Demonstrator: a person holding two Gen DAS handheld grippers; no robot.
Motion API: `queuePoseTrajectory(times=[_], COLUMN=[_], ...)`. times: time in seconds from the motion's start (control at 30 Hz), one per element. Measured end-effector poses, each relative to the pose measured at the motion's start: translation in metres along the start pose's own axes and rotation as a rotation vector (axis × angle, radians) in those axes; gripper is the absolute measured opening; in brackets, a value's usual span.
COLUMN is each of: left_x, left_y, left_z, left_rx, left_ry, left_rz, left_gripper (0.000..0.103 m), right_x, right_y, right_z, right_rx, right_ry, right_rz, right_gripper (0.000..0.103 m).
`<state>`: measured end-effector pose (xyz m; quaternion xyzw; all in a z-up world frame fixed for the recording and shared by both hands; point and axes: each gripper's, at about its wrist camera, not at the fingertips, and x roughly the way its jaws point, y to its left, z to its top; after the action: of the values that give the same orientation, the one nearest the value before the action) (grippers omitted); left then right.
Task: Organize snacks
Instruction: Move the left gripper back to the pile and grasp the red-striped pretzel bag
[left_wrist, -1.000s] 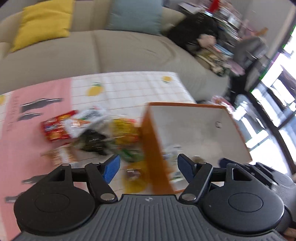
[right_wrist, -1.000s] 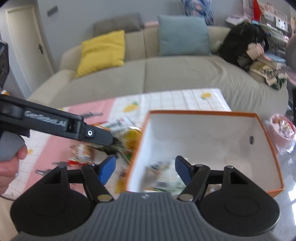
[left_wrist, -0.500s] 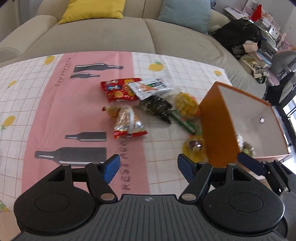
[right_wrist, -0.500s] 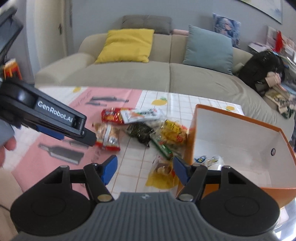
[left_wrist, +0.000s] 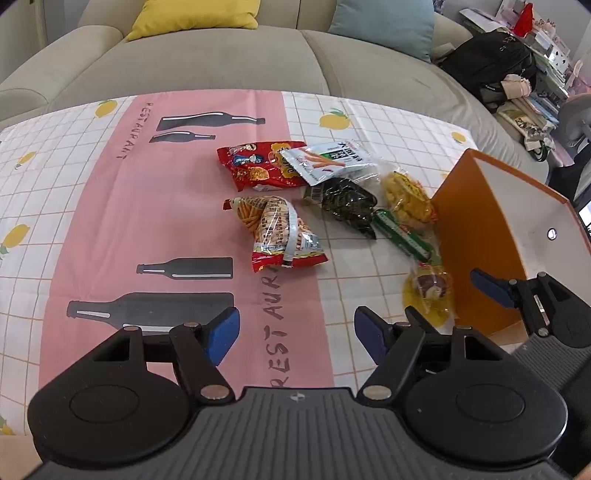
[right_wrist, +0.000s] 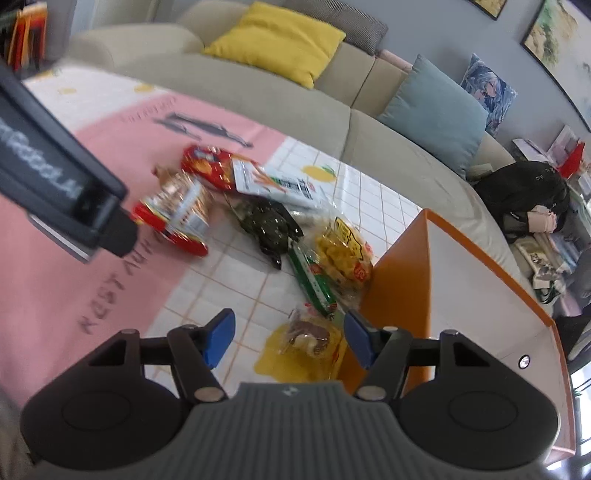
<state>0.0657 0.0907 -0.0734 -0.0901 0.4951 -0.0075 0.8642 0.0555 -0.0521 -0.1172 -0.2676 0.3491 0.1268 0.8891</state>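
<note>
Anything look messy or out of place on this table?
Yes. The snack packets lie in a loose, overlapping heap on the tablecloth, beside the orange box rather than in it. Nothing looks spilled or torn.

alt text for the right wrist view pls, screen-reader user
The open right gripper hovers over a yellow clear-wrapped snack packet lying on the checked tablecloth beside an orange-walled, white-lined box. More snack bags lie scattered behind it, with the black left gripper at left and a beige sofa beyond.

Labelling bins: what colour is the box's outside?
Orange, white inside; the box shows best in the right wrist view.
</note>
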Motion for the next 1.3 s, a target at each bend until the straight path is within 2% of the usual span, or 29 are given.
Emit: queuePoseTrajectory(times=[0.37,0.43,0.6,0.77,0.9,0.97,1.23,1.3], left_x=[0.026,0.03,0.038,0.045,0.048,0.049,0.055,0.059], left_y=[0.015,0.017,0.021,0.024,0.026,0.027,0.031,0.032], left_z=[0.002,0.003,0.003,0.004,0.005,0.007,0.018,0.022], left_rx=[-0.043,-0.043,-0.044,-0.046,-0.055,-0.062,-0.104,-0.132], left_ry=[0.042,0.049,0.062,0.071,0.061,0.053,0.013,0.007], left_rz=[0.007,0.012,0.017,0.017,0.008,-0.003,-0.029,-0.036], left_gripper=[0.083,0.083,0.083,0.083,0.083,0.083,0.084,0.084], right_x=[0.04,0.049,0.053,0.053,0.043,0.041,0.054,0.051], right_y=[0.025,0.026,0.02,0.013,0.009,0.011,0.011,0.007], right_z=[-0.008,-0.011,-0.012,-0.009,0.0,0.005,0.012,0.012], right_rx=[-0.12,-0.114,-0.103,-0.044,0.03,0.049,0.041,0.062], right_ry=[0.063,0.093,0.081,0.078,0.033,0.011,-0.017,-0.017], right_rz=[-0.156,-0.156,-0.163,-0.098,0.051,0.105,0.171,0.181], right_gripper=[0.062,0.056,0.046,0.035,0.035,0.035,0.04,0.045])
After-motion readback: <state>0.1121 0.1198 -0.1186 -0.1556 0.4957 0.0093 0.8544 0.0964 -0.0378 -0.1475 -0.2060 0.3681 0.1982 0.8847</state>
